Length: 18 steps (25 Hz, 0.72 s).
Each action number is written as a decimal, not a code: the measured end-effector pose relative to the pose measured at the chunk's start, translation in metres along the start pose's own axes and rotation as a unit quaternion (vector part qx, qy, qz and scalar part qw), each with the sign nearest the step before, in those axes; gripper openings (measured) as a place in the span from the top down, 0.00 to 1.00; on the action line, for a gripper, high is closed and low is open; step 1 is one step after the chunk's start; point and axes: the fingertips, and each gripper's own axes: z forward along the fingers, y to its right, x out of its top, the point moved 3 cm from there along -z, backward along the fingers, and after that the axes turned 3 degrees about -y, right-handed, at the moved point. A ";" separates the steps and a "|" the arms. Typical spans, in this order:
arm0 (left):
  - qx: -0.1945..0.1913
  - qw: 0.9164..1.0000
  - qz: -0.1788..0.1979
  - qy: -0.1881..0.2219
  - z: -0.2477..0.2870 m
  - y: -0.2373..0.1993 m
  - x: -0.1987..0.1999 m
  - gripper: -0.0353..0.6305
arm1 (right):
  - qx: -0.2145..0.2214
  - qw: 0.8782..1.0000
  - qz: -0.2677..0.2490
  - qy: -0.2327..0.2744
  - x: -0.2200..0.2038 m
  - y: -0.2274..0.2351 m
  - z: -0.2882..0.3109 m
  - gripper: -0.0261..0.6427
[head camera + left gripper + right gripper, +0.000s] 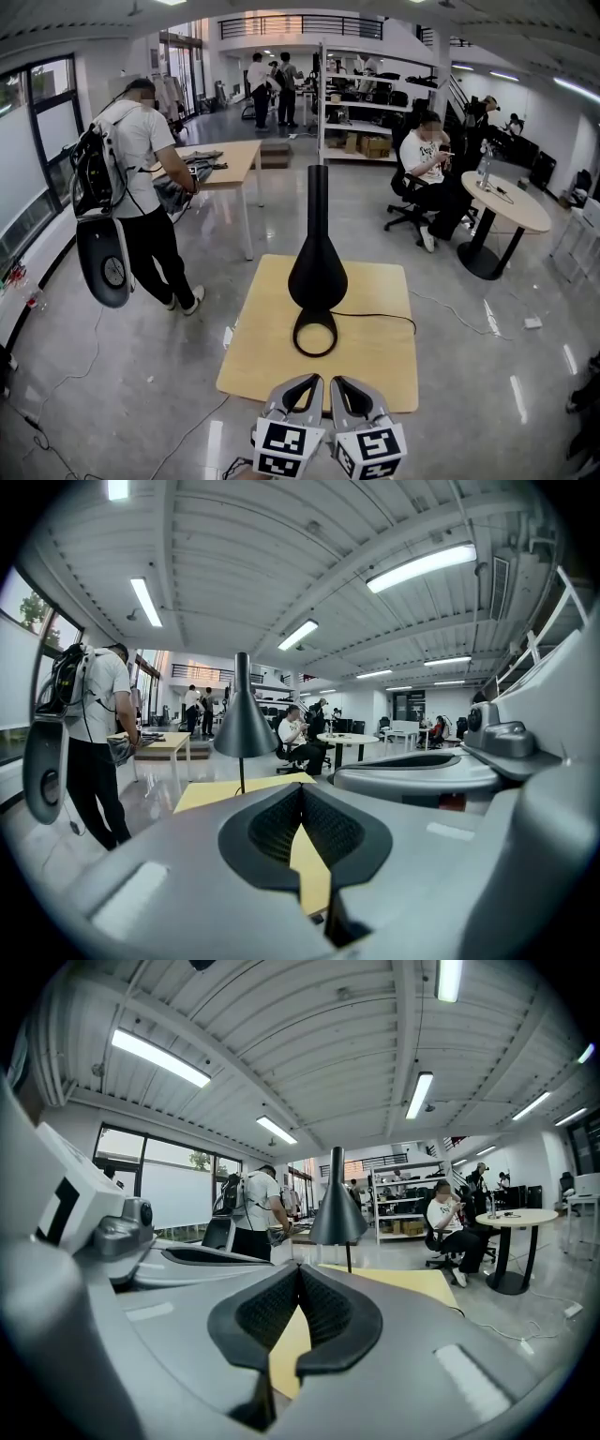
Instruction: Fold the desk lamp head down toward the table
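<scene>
So the desk lamp (317, 272) stands upright around the middle of the yellow table (375, 361). Its black cone head (317, 277) sits up on the thin pole, not folded down at all. The ring base (315, 334) lies flat on the table, a bit toward the table's near edge from the head, and the cord (375, 316) runs off it toward the table's right edge.

Both tongs hang side by side just off the table's near edge, nowhere near touching the lamp. The left gripper (309, 382) has its jaws pressed together at the tips with nothing pinched. In its own view you only see table top through the slot below the tips, with the lamp (245, 726) beyond. Same deal with the right gripper (339, 384): jaws closed, empty, lamp (338, 1213) straight ahead over the table.

Off the table's far left corner a person with a backpack (141, 178) stands at what looks like another desk, hard to say from here.
</scene>
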 end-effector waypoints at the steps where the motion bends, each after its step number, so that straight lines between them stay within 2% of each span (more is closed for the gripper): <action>1: 0.000 1.000 0.000 0.000 0.001 -0.006 0.001 0.95 | 0.000 1.000 0.000 -0.001 0.002 -0.002 0.005 0.95; 5: -0.004 1.000 0.000 0.000 -0.012 -0.041 -0.006 0.95 | -0.003 1.000 0.001 -0.002 0.002 -0.033 0.028 0.95; 10: -0.006 1.000 0.001 -0.001 0.003 -0.040 0.014 0.95 | -0.004 1.000 0.001 -0.004 0.019 -0.017 0.033 0.95; 14: -0.006 1.000 0.001 -0.001 0.013 -0.044 -0.007 0.95 | -0.001 1.000 0.000 -0.004 -0.003 -0.016 0.045 0.95; 18: -0.004 1.000 0.000 -0.001 0.020 -0.028 -0.007 0.95 | 0.004 1.000 -0.001 -0.005 -0.006 -0.003 0.035 0.95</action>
